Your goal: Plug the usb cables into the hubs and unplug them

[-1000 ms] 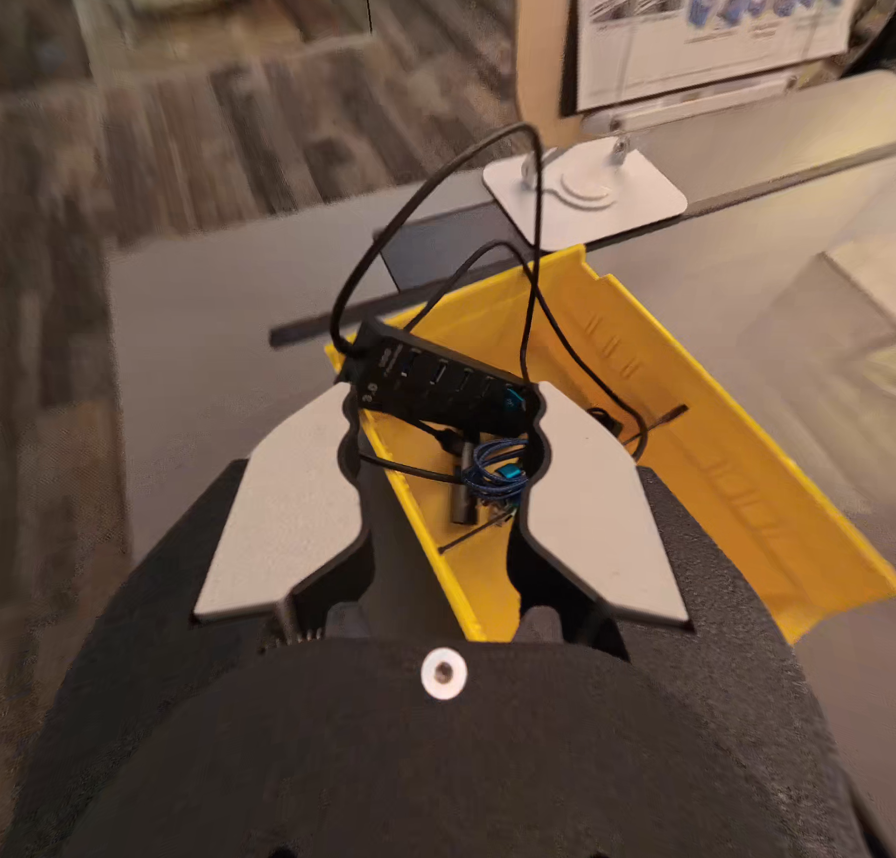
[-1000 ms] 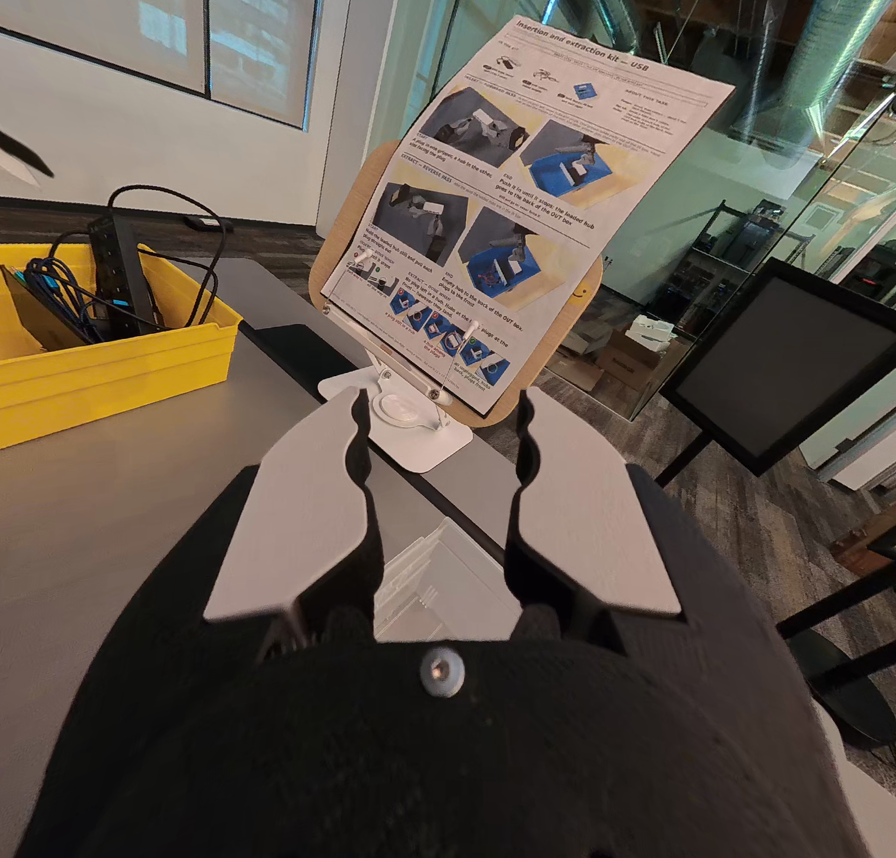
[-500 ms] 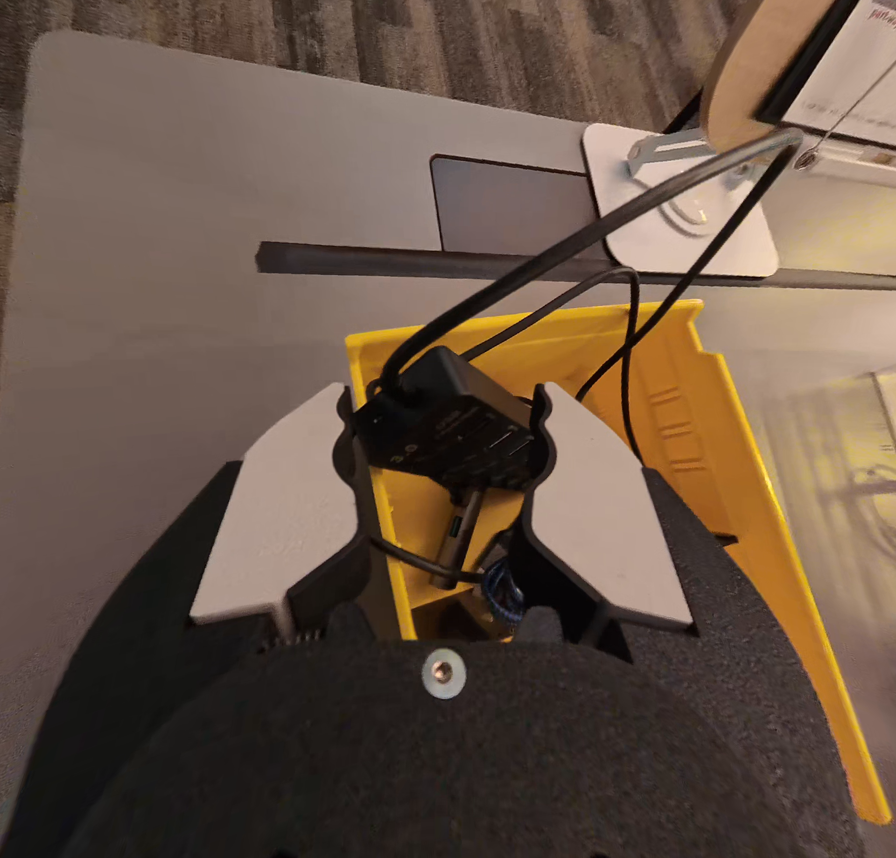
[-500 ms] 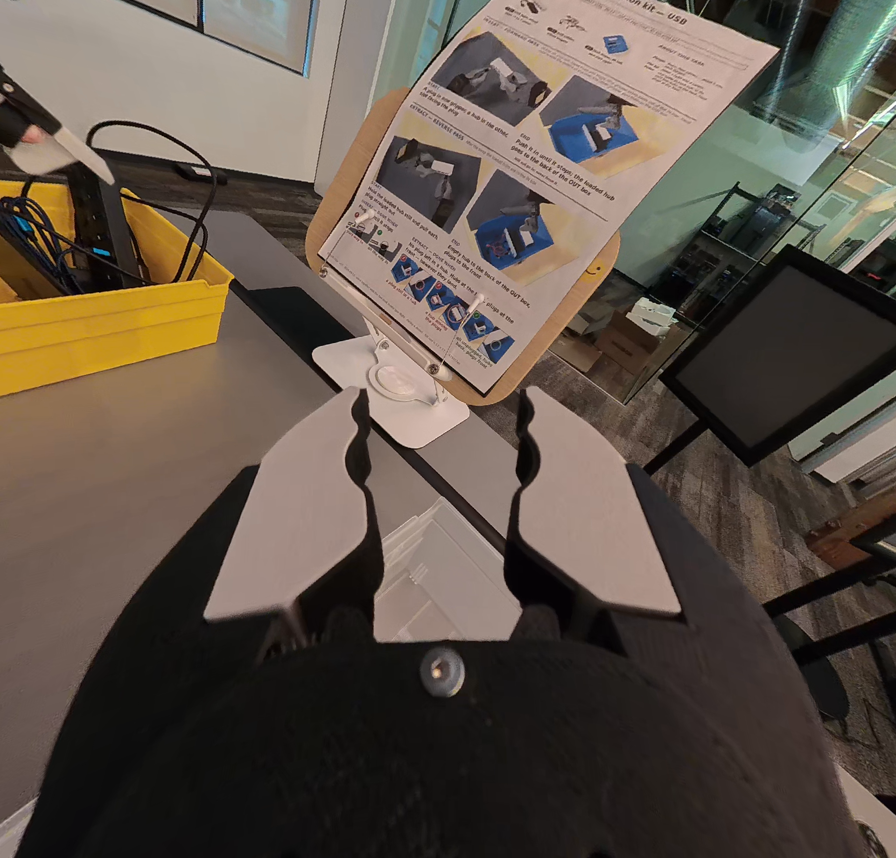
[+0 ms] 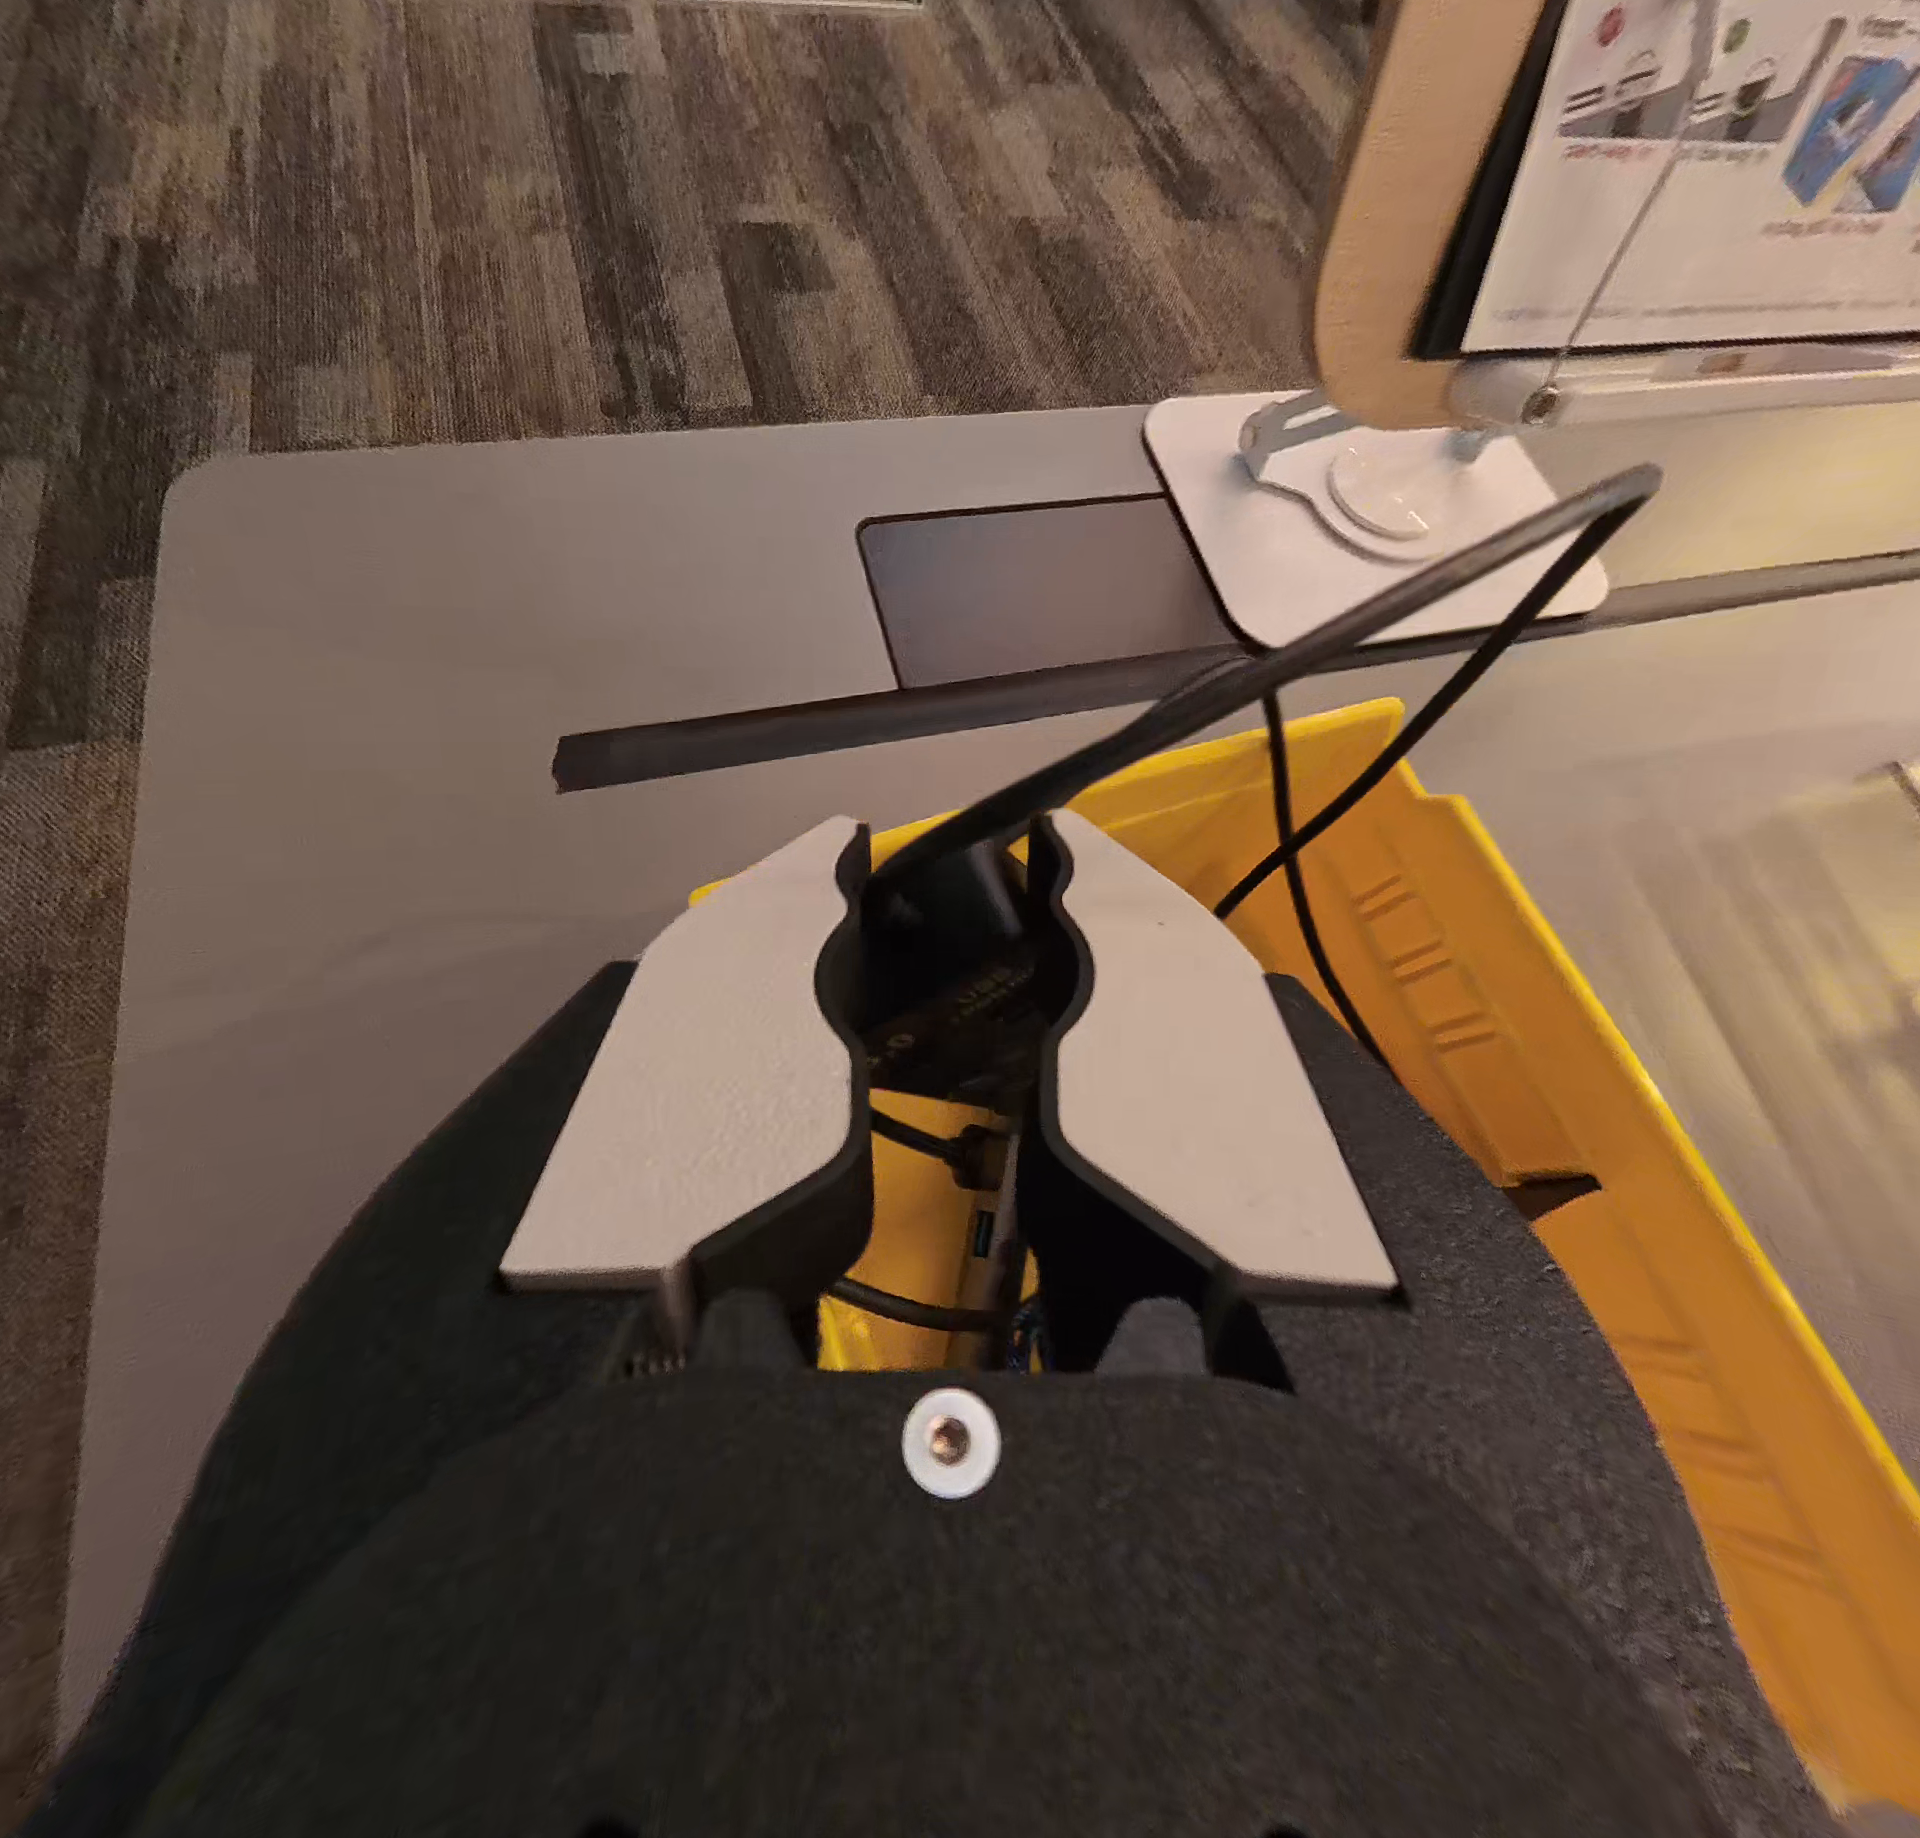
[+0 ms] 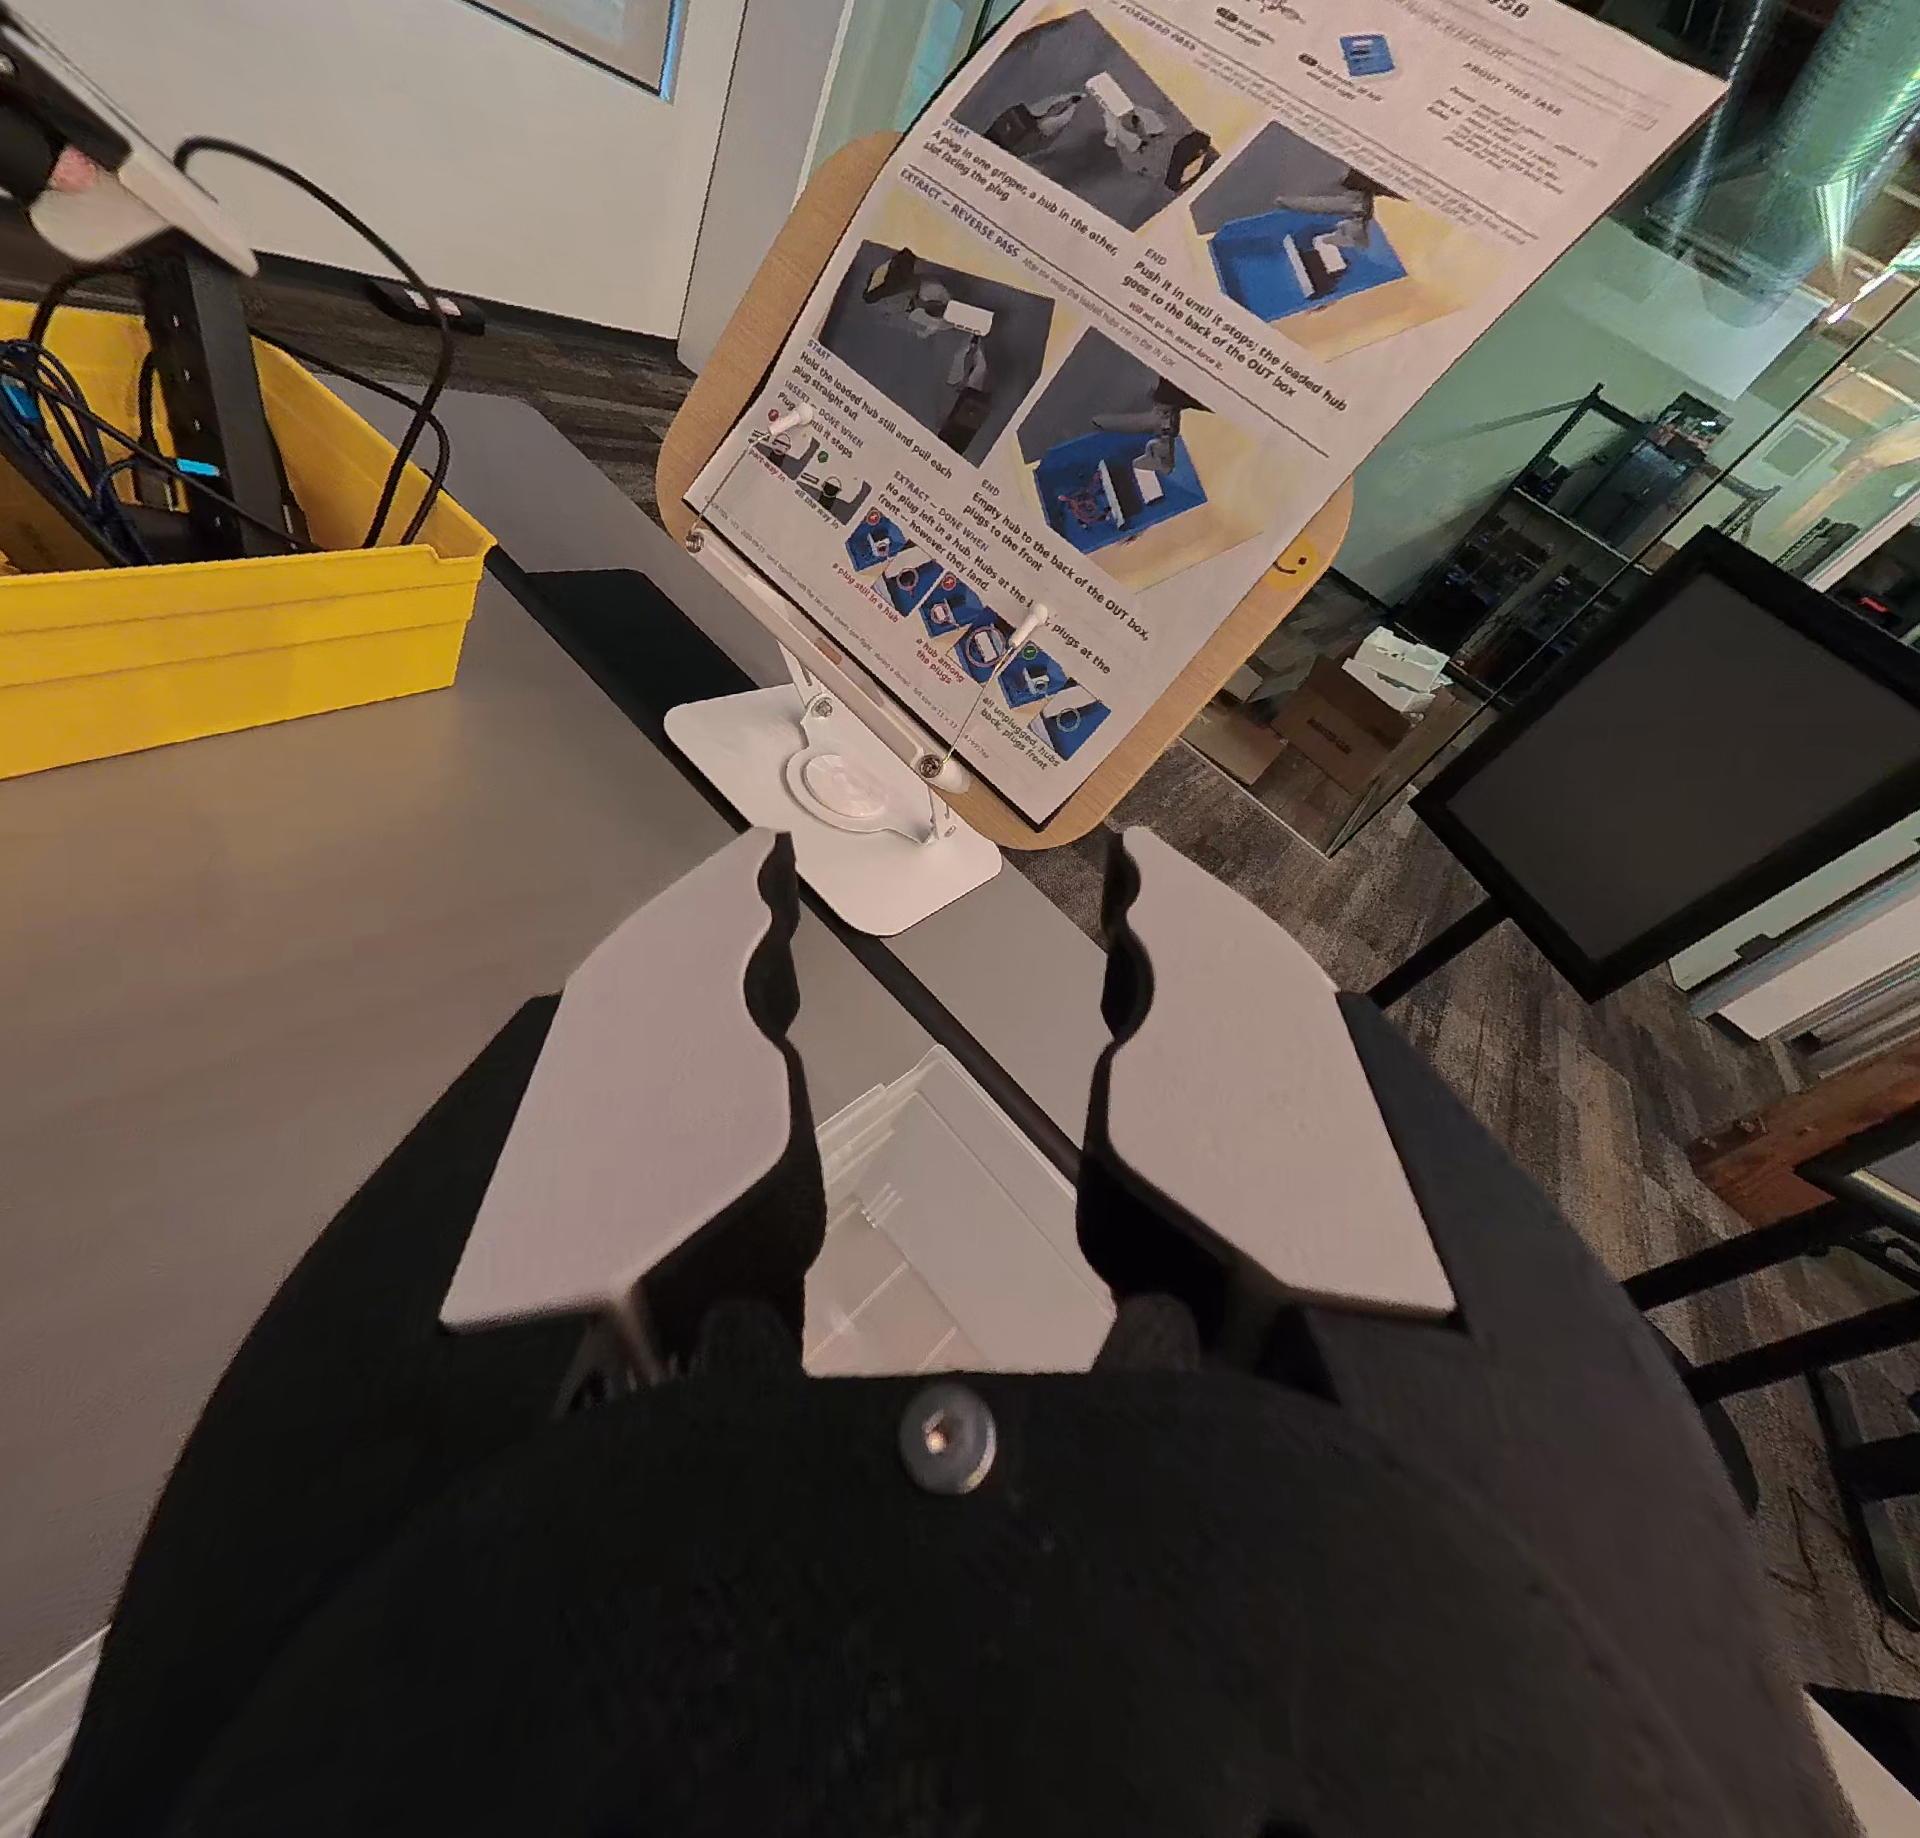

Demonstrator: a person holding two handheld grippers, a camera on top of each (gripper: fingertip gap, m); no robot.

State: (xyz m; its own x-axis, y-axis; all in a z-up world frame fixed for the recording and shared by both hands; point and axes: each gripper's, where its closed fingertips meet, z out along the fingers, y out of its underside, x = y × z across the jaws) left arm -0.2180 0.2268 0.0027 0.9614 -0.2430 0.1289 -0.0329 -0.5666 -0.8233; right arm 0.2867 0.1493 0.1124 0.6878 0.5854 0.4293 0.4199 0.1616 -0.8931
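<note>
Left gripper (image 5: 945, 853) has just closed in on the black hub (image 5: 951, 999), pinching its top end over the yellow bin (image 5: 1475, 1009); a moment ago its fingers were still wide around it. So the hub's grabbed, plugging comes next, I'd guess. Right gripper (image 6: 945, 853) hangs spread, holding nothing. There's print on the hub and on the instruction sheet (image 6: 1195, 334).

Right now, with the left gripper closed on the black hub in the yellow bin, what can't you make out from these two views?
- Left wrist view: the black hub's ports, hidden by the left gripper fingers.
- Left wrist view: yellow bin contents, mostly behind the gripper body.
- Right wrist view: cable ends, lost in the tangle.
- Right wrist view: clear plastic container, mostly behind the open right gripper.
</note>
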